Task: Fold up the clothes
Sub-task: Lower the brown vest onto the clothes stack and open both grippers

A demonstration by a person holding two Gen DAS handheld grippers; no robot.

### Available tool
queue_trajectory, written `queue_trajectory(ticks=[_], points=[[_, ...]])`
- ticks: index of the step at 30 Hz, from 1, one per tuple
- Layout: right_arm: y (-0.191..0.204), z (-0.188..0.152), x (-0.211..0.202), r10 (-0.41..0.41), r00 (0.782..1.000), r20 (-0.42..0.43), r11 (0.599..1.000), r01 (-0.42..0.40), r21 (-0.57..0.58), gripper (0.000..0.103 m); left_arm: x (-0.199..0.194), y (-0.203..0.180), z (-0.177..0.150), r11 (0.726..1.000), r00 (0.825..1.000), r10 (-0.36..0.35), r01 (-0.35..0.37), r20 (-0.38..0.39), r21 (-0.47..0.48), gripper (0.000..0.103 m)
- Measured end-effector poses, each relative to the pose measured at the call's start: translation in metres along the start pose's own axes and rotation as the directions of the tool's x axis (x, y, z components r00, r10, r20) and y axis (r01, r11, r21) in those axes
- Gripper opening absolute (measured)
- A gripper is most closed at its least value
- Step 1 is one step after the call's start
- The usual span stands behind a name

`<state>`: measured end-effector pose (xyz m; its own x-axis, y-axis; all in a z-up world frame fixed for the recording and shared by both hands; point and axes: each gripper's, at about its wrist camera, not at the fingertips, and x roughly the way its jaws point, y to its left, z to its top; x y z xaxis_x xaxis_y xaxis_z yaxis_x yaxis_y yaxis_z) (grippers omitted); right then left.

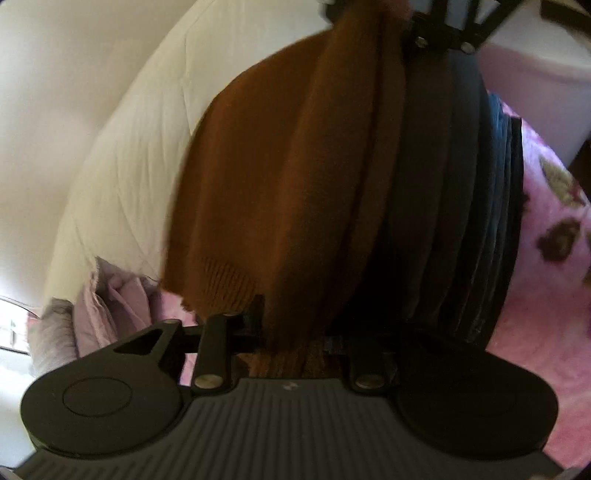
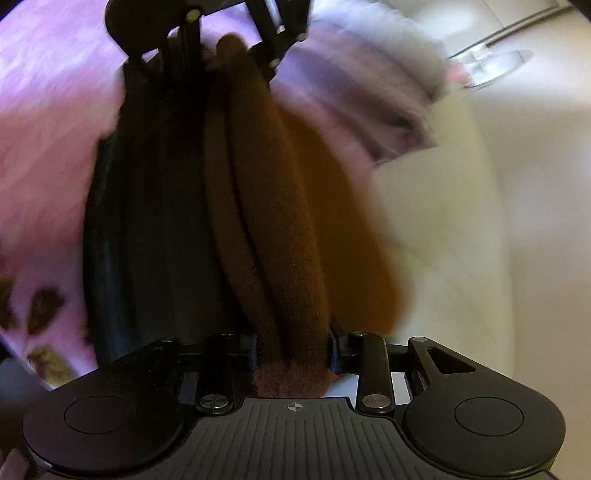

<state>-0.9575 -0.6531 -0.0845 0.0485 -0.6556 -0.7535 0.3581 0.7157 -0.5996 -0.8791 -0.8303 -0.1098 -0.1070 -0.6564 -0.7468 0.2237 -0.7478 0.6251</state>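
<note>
Left wrist view first: the left tongs (image 1: 291, 332) are clamped on one end of the brown sweater (image 1: 280, 177), a bunch of knit pinched between the pads, and the garment stretches away as a long folded band to the right tongs (image 1: 439, 33) at the far end. Held taut from both ends like this, I'd say, so the fold stays straight. It hangs above the pink blanket (image 1: 546, 258), with a white quilt (image 1: 122, 155) to its left. The knit looks thick and soft, ribbed at the hem, with a dark layer running alongside. Right wrist view now, blurred: the right tongs (image 2: 293, 354) grip the sweater (image 2: 273, 206) too, brown folds filling the gap, and the left tongs (image 2: 221, 44) hold the far end above the blanket (image 2: 48, 158).
</note>
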Motion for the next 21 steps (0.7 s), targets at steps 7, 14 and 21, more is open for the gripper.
queue_trajectory(ticks=[7,14,21], points=[[-0.014,-0.012,-0.029,-0.042,0.999,-0.003,0.996,0.042,0.084,0.057,-0.038,0.004,-0.040,0.998,0.999,0.015,-0.012,0.039,-0.061,0.034],[-0.008,-0.007,-0.038,0.061,0.997,0.035,0.990,-0.065,0.124,0.040,-0.051,-0.019,-0.069,0.995,0.998,-0.053,0.054,0.016,-0.080,0.027],[-0.008,-0.012,-0.039,0.105,0.994,0.004,0.981,-0.105,0.166,0.043,-0.075,-0.034,-0.095,0.980,0.998,-0.062,0.059,-0.008,-0.188,0.027]])
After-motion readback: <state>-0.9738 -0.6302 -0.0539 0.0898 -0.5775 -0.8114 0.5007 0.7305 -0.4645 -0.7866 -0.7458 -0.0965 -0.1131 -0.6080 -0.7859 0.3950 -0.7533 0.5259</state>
